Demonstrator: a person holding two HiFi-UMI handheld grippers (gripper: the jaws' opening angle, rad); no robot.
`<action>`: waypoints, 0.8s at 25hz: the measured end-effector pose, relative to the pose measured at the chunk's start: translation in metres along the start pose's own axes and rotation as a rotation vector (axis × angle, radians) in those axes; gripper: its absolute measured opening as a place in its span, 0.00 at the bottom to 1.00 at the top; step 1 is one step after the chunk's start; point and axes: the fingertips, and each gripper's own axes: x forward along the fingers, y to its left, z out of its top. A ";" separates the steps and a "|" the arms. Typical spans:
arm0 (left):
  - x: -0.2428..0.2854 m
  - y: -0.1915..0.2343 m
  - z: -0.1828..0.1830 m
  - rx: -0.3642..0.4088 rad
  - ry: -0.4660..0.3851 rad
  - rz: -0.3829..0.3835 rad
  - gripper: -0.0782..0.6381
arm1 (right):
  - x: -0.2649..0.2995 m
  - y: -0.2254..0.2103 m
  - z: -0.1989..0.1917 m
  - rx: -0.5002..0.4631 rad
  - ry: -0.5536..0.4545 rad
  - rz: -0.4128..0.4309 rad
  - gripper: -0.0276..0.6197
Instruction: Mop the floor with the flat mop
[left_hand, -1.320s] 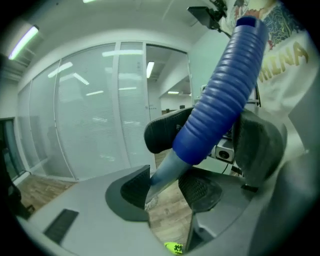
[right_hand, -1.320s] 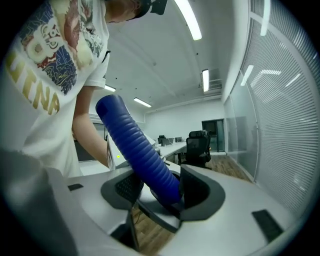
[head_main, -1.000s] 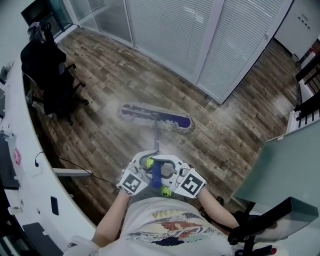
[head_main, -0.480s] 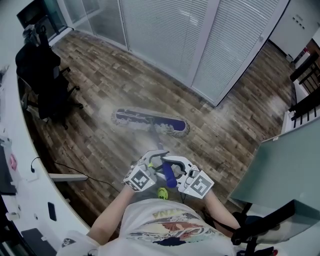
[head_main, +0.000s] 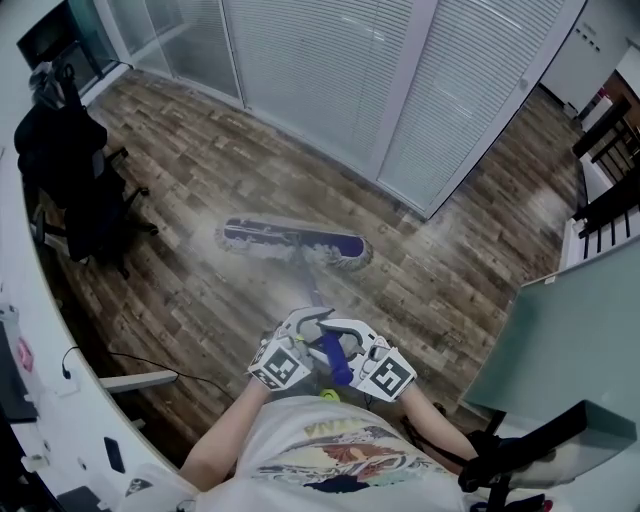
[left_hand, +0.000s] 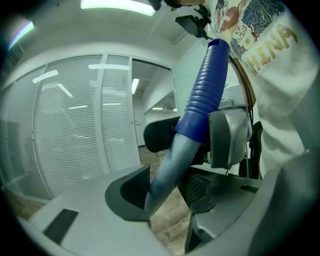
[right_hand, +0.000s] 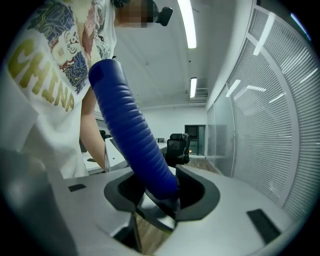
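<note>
Clamping the mop handle (head_main: 313, 290) in the left gripper (left_hand: 167, 195), the right gripper (right_hand: 162, 195) closing its jaws round the blue grip (right_hand: 131, 140), the person looks mid-stroke, with the mop head (head_main: 292, 243) seemingly flat on the floor (head_main: 200, 160) toward its blinds-side edge; next comes a steady push.

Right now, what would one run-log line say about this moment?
left gripper: on mop handle | right gripper: jaws closing, mop handle between them | mop head: flat on wood floor

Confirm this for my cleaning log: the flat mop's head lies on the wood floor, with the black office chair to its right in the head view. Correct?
Not quite: the head view shows the black office chair to the left of the flat mop's head, not its right. The head does lie on the wood floor.
</note>
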 end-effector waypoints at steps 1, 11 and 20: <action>-0.001 0.019 -0.001 -0.003 -0.004 0.002 0.32 | 0.012 -0.014 0.004 -0.002 -0.013 -0.015 0.30; -0.022 0.184 -0.021 -0.005 0.024 -0.015 0.32 | 0.136 -0.129 0.033 0.037 -0.057 -0.061 0.29; -0.001 0.279 -0.048 0.001 0.068 -0.013 0.32 | 0.194 -0.207 0.017 0.033 -0.017 -0.008 0.30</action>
